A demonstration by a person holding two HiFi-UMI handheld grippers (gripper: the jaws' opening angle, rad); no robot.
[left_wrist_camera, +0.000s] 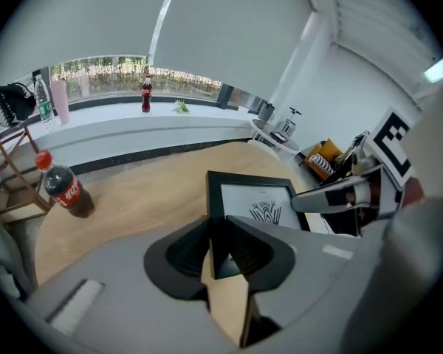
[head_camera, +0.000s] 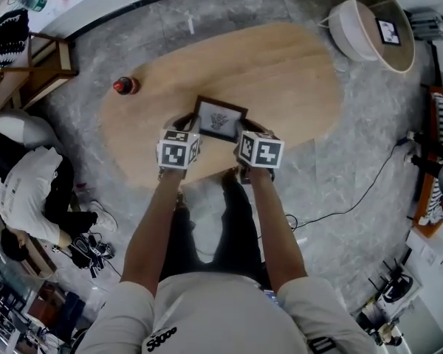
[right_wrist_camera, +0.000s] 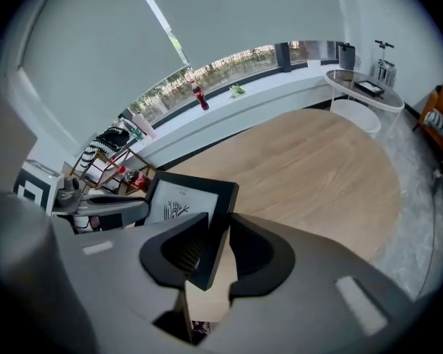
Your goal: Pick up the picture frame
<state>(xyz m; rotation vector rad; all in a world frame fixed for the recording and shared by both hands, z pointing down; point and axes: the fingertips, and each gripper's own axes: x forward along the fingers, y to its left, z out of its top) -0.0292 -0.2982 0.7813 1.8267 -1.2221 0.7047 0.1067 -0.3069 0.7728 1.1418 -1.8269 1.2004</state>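
You have the picture frame (head_camera: 220, 119) gripped from both sides. The left tongs (left_wrist_camera: 220, 243) are clamped on its left edge, pads pressing the black moulding front and back, and the right tongs (right_wrist_camera: 215, 243) are clamped the same way on its right edge. The frame sits between the two marker cubes, its printed face tilted up toward you, over the near side of the oval wooden surface (head_camera: 280, 65). It looks to be off the wood, though from overhead the gap under it is hard to judge (both gripper views show bare wood grain below the frame's lower corner, which supports that reading). So the grasp is made and the step in hand is the lift itself. The next move, as I judge it, calls for raising both hands together at one pace, so neither edge twists out of its pads, with an even squeeze. The cola bottle (head_camera: 125, 85) stands well apart on your left and is no obstacle.
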